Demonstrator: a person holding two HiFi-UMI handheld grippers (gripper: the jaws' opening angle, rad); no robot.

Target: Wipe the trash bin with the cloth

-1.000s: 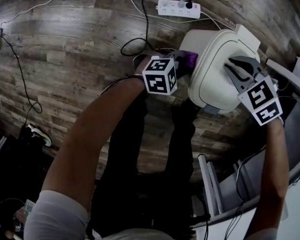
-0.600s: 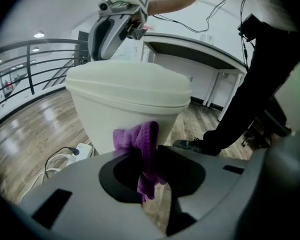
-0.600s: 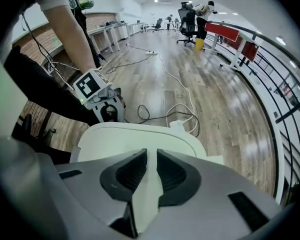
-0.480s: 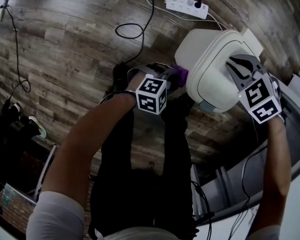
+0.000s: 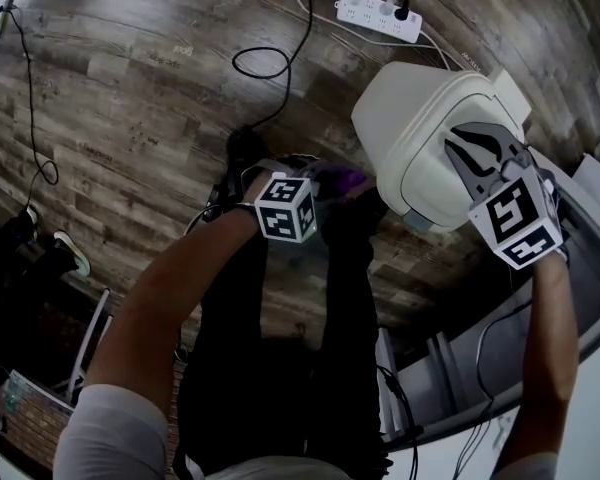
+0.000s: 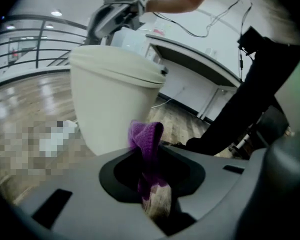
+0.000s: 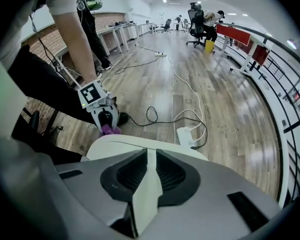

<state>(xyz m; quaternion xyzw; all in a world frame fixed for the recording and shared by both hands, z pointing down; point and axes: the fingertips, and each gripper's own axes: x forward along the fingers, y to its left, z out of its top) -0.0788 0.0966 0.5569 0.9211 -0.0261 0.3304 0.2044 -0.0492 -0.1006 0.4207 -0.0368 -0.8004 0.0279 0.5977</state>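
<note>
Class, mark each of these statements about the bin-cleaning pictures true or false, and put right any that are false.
1. The left claw grips a purple cloth. True.
2. The right claw is open with nothing in it. False: its jaws are shut on a thin cream part at the top of the trash bin.
3. A white power strip lies on the wooden floor beyond the bin. True.
4. The trash bin is black. False: it is cream white.
</note>
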